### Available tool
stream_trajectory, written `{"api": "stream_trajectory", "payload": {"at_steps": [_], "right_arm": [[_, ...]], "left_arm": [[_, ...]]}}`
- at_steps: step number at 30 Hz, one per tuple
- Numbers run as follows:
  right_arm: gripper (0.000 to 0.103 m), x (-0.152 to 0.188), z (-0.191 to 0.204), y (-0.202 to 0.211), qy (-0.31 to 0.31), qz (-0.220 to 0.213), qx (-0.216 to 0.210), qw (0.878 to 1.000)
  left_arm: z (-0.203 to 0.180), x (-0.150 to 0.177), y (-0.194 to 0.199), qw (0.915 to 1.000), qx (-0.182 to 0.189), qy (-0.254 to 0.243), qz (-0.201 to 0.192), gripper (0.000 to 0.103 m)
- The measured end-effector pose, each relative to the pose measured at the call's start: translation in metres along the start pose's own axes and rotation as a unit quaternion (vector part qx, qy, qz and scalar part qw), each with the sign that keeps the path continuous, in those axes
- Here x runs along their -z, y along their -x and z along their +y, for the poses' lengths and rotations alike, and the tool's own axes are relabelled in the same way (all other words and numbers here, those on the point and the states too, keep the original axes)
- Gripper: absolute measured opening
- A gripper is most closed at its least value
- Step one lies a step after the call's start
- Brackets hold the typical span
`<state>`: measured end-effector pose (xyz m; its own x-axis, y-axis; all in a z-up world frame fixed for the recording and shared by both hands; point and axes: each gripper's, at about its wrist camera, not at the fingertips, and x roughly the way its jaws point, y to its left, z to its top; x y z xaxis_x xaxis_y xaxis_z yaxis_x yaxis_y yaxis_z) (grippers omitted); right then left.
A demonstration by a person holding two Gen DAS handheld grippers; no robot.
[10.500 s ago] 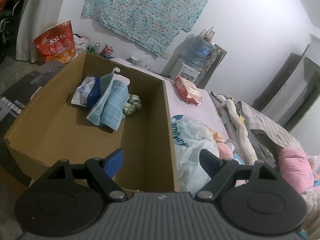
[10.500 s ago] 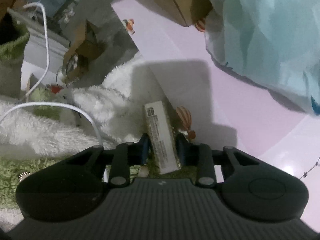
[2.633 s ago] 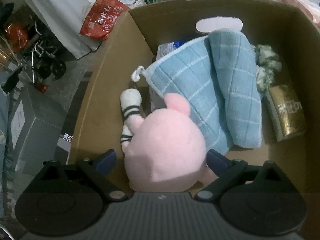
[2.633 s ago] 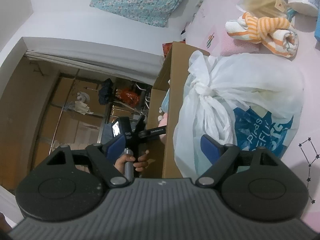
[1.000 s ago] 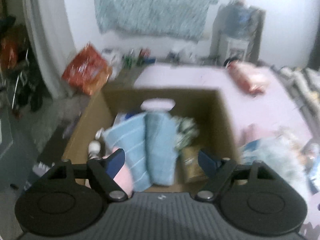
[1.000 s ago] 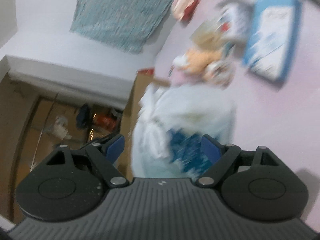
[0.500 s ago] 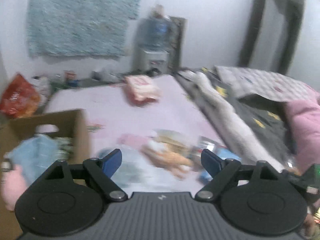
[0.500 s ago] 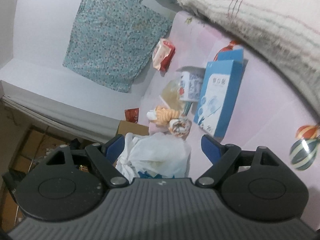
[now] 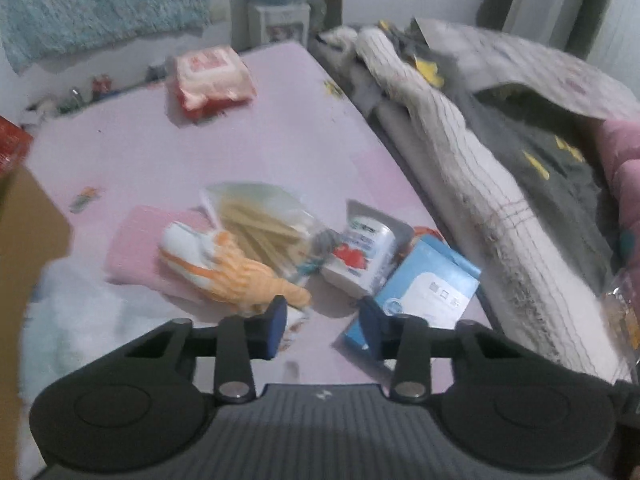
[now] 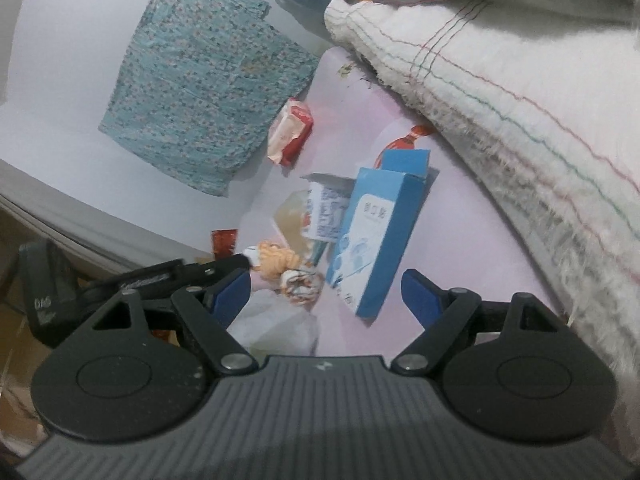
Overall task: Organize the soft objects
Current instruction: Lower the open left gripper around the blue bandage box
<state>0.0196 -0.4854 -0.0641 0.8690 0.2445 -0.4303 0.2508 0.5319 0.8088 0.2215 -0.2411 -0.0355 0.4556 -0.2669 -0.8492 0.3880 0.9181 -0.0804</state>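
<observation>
In the left wrist view an orange-and-white rolled towel point(image 9: 224, 264) lies on a folded pink cloth point(image 9: 140, 248) on the pink bed sheet. My left gripper point(image 9: 322, 326) hovers just in front of the towel, jaws partly open and empty. In the right wrist view my right gripper point(image 10: 326, 296) is open and empty above the sheet; the same towel point(image 10: 276, 260) lies ahead left, with the left gripper's fingers point(image 10: 236, 262) beside it. The cardboard box edge point(image 9: 28, 216) shows at far left.
A clear bag of sticks point(image 9: 260, 216), a small white carton point(image 9: 366, 252), a blue box point(image 9: 428, 288) and a red-white packet point(image 9: 212, 76) lie on the sheet. A white plastic bag point(image 9: 80, 312) sits lower left. Piled blankets point(image 9: 500, 184) line the right side.
My left gripper has swung away from the box, where the pink plush stays, to the towel on the bed, and its jaws have narrowed. My right gripper stayed open and tilted toward the blankets.
</observation>
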Motion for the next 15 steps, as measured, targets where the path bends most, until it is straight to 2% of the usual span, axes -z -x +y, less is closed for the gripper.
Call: {"api": "stream_trajectory", "payload": {"at_steps": [6,10,13,15], "right_arm": [[0.078,-0.013,-0.006,-0.017,0.0,0.0,0.023,1.0],[0.071,-0.022,-0.01,-0.027,-0.003,0.001,0.027,1.0],[0.071,-0.025,-0.012,-0.032,-0.006,0.003,0.027,1.0],[0.071,-0.028,-0.013,-0.036,-0.009,0.005,0.025,1.0]], "left_arm": [[-0.018,0.0,-0.039,0.9991,0.002,-0.022,0.035,0.022],[-0.024,-0.001,-0.051,0.9986,-0.023,-0.034,0.034,0.022],[-0.028,-0.002,-0.058,0.9973,-0.051,-0.043,0.031,0.022],[-0.031,-0.003,-0.065,0.9966,-0.057,-0.047,0.036,0.022]]}}
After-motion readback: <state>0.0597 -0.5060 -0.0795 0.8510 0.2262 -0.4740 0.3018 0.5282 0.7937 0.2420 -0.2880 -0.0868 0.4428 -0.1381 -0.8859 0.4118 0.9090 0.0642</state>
